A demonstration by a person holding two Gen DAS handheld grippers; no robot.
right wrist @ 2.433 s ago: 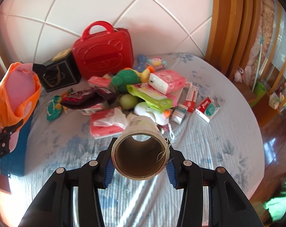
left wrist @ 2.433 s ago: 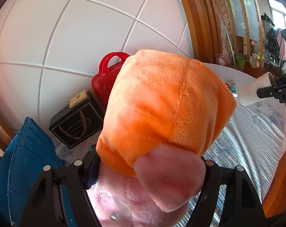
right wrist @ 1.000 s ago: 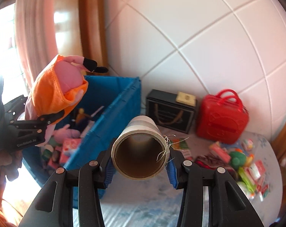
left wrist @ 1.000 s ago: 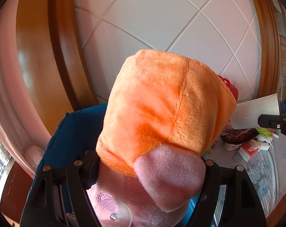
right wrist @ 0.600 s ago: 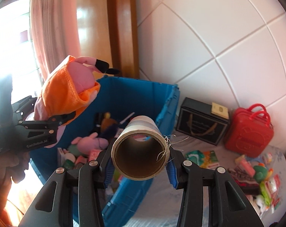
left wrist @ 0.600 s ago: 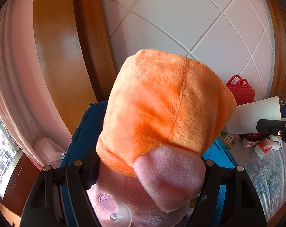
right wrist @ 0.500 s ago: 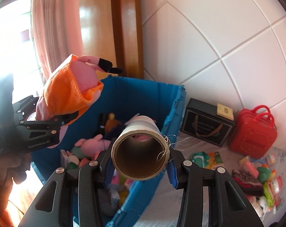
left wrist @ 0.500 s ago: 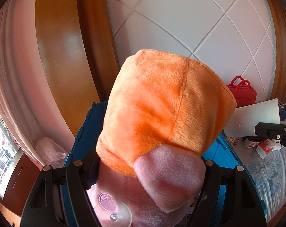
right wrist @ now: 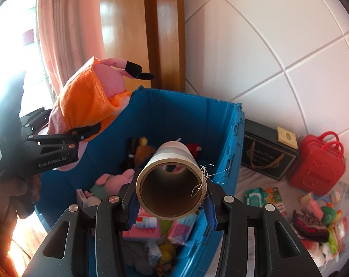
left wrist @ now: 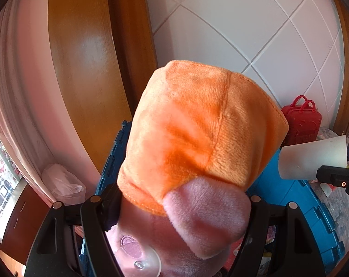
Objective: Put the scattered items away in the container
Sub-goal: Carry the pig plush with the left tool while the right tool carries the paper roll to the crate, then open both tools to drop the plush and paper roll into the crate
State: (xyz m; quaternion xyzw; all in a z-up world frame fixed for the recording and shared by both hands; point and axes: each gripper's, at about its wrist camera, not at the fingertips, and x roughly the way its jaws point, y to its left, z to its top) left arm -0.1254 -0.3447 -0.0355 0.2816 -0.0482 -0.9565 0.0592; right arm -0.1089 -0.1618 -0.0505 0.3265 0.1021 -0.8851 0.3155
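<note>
Above blue plastic bin [right wrist: 223, 143]: left gripper [left wrist: 181, 210] pinches fuzzy plush toy [left wrist: 197, 143], right gripper [right wrist: 171, 204] clamps cardboard tube [right wrist: 172, 184]

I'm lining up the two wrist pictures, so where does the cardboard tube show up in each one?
Left wrist: cardboard tube at the right edge, seen side-on.
Right wrist: cardboard tube low in the centre, open end facing the camera, clamped in the right gripper.
Shared landmark: blue crate.
</note>
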